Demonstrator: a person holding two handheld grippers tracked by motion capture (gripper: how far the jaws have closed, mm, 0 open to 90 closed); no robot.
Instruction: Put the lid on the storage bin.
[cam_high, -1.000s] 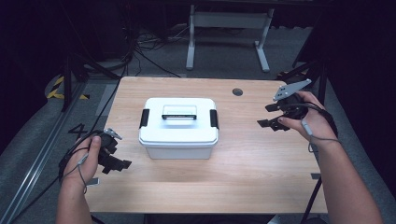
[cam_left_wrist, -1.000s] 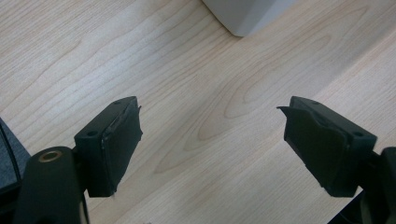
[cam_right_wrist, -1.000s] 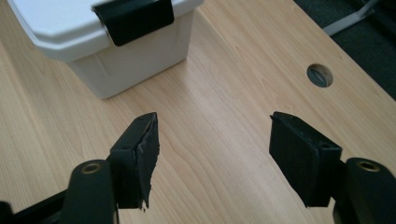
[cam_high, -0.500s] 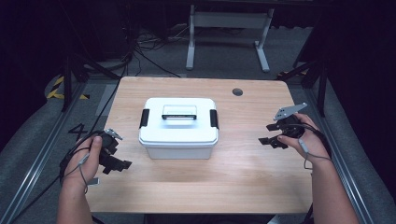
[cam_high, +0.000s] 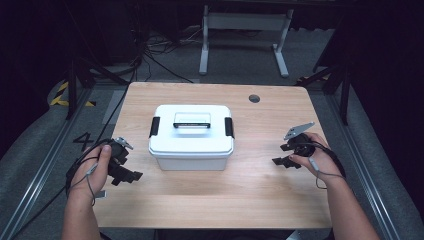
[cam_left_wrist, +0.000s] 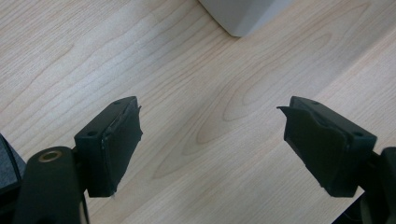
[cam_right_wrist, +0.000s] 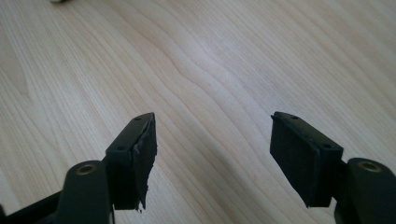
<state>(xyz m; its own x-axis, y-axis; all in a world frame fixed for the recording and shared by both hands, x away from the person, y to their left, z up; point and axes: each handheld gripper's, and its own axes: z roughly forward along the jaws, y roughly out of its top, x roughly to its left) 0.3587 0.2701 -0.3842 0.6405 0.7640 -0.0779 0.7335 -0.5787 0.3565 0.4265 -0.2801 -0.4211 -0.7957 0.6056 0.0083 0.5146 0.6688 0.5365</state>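
The white box (cam_high: 191, 136) sits in the middle of the table (cam_high: 220, 200), lid on, black latches at its two short ends and a handle lying flat on top. Its long axis runs left to right across the table, so one latch faces each of my hands.

My left gripper (cam_high: 121, 166) rests near the table's left edge, just off the box's near left corner. In the left gripper view (cam_left_wrist: 210, 149) the jaws are spread wide with nothing but bare wood between them, and the box's corner (cam_left_wrist: 243, 14) shows ahead and a little to the right. To reach the left latch (cam_high: 154, 126) I would have to swing in and away from me.

My right gripper (cam_high: 289, 154) is well apart from the box, out toward the right edge. In the right gripper view (cam_right_wrist: 212, 154) its jaws also gape wide and hold nothing, pointing at plain wood.

I judge the left hand the nearer one. The right latch (cam_high: 229, 127) lies left of and beyond my right jaws, with a broad strip of table between.
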